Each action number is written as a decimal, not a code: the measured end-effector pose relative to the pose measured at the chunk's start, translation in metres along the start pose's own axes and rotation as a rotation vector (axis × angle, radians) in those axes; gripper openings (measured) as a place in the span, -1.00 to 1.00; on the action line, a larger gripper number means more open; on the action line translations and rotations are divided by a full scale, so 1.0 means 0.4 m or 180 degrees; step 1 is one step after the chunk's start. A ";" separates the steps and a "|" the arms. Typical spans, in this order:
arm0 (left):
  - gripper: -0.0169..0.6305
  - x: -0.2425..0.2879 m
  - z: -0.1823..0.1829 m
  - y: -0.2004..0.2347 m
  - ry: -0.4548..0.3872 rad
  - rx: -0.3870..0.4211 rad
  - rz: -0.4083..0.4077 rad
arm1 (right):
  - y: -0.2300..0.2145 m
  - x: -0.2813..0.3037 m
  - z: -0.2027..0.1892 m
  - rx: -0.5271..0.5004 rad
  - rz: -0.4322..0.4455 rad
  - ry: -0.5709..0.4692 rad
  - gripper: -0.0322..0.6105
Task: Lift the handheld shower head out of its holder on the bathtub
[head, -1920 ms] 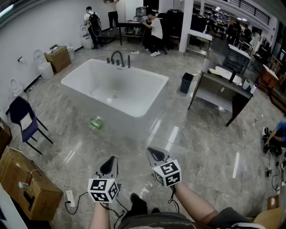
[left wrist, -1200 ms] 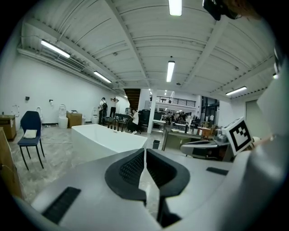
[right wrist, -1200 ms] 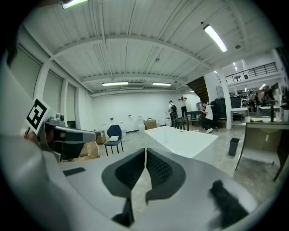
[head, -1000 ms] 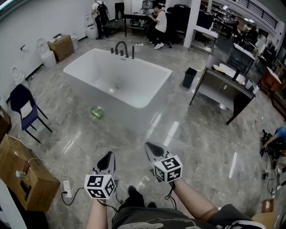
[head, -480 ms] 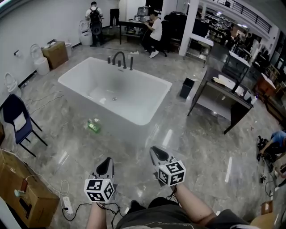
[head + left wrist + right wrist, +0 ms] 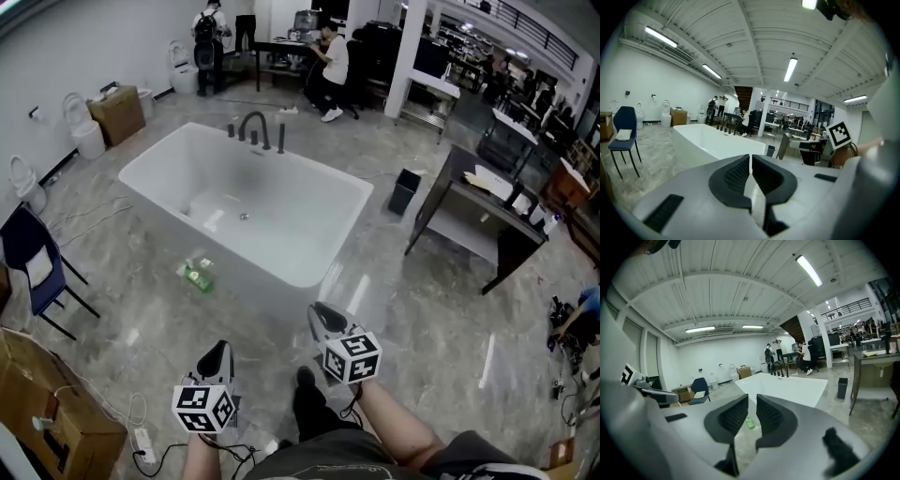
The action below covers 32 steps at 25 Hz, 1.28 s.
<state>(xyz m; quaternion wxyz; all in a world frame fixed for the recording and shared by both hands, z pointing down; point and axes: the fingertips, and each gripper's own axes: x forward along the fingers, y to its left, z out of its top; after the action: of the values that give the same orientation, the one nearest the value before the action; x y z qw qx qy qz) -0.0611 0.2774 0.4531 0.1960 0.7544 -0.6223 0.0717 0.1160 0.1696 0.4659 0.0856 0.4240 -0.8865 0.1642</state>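
A white freestanding bathtub (image 6: pixel 314 269) stands mid-floor. On its far rim are a dark arched faucet (image 6: pixel 251 123) and, beside it, the slim upright dark shower head (image 6: pixel 280 139) in its holder. My left gripper (image 6: pixel 217 353) and right gripper (image 6: pixel 321 316) hang low in the head view, over the grey floor and well short of the tub's near end. Both point toward it. The left gripper (image 6: pixel 750 157) has its pads together, empty. The right gripper (image 6: pixel 752 398) shows only a thin slit between its pads, with nothing in it. The tub (image 6: pixel 787 386) lies straight ahead.
A green bottle (image 6: pixel 195 274) lies on the floor by the tub's left side. A blue chair (image 6: pixel 33 267) and a cardboard box (image 6: pixel 52 412) stand at the left. A dark table (image 6: pixel 478 211) and a black bin (image 6: pixel 405 192) are at the right. People (image 6: pixel 330 56) work at the back.
Both grippers and the head view have been carried forward across the floor, so the tub now sits closer and larger. The jaws stay together and hold nothing.
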 end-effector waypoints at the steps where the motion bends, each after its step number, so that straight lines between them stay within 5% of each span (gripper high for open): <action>1: -0.87 0.036 0.012 0.012 0.0012 0.0007 0.0038 | -0.026 0.040 0.012 0.0012 0.0017 0.0008 -0.79; 11: -0.87 0.413 0.209 0.063 -0.0098 0.0019 0.0244 | -0.256 0.369 0.186 -0.0053 0.0331 0.0042 -0.62; 19: -0.87 0.568 0.287 0.094 -0.0091 0.0056 0.0296 | -0.366 0.492 0.274 -0.0088 0.0364 -0.0076 -0.63; 32: -0.87 0.893 0.394 0.268 -0.0018 0.0112 0.0001 | -0.546 0.737 0.303 0.0087 -0.0131 0.0044 -0.80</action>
<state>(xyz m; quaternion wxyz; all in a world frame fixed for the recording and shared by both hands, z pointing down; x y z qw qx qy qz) -0.1092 -0.1246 0.4571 0.1810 0.7579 -0.6216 0.0806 0.1005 -0.2160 0.4864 0.0892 0.4421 -0.8747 0.1774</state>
